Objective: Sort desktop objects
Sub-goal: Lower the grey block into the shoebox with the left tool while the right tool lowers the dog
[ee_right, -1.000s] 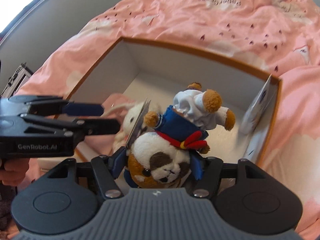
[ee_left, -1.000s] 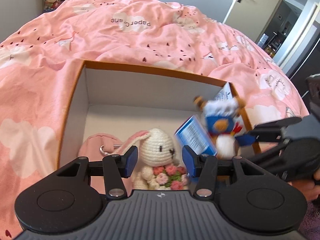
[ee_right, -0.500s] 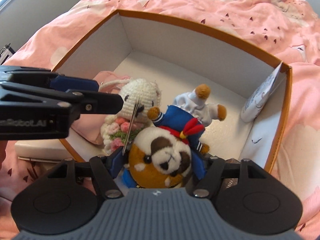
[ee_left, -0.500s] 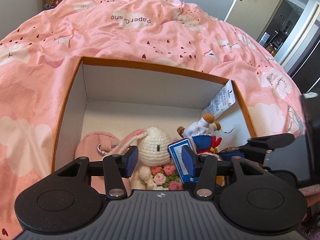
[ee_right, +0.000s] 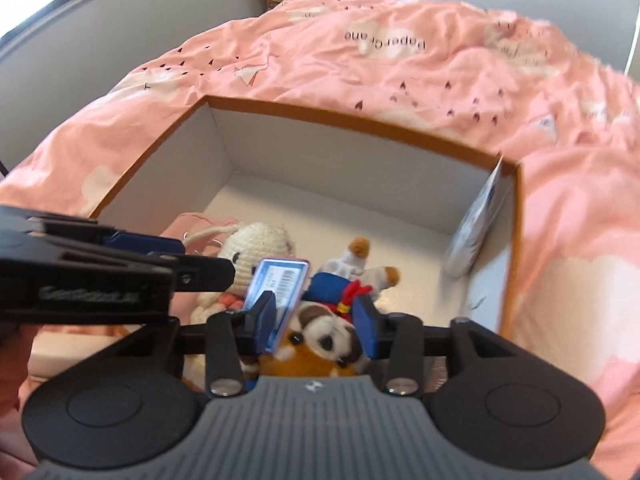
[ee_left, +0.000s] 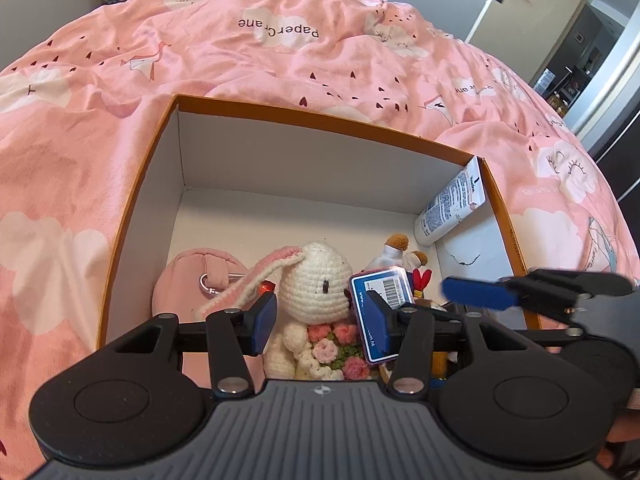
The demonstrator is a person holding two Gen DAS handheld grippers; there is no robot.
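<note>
so, using the orange box (ee_left: 132, 216) on the pink duvet (ee_left: 280, 52) as the anchor: at its left end sits a pink pouch (ee_left: 192, 276), then the crochet bunny (ee_left: 320, 280) next to it. the left gripper (ee_left: 322, 318) hangs over the near edge with jaws apart, nothing pinched, a blue card (ee_left: 380, 312) just by its right finger. the plush dog in the sailor suit (ee_right: 328, 332) now lies on the box floor right of the bunny; half a second ago it was higher in the right gripper (ee_right: 316, 320), whose jaws have just been closing, though no pad seems to press the dog. a white tube (ee_left: 452, 204) leans in the far right corner. looks like the dog is dropped off.
</note>
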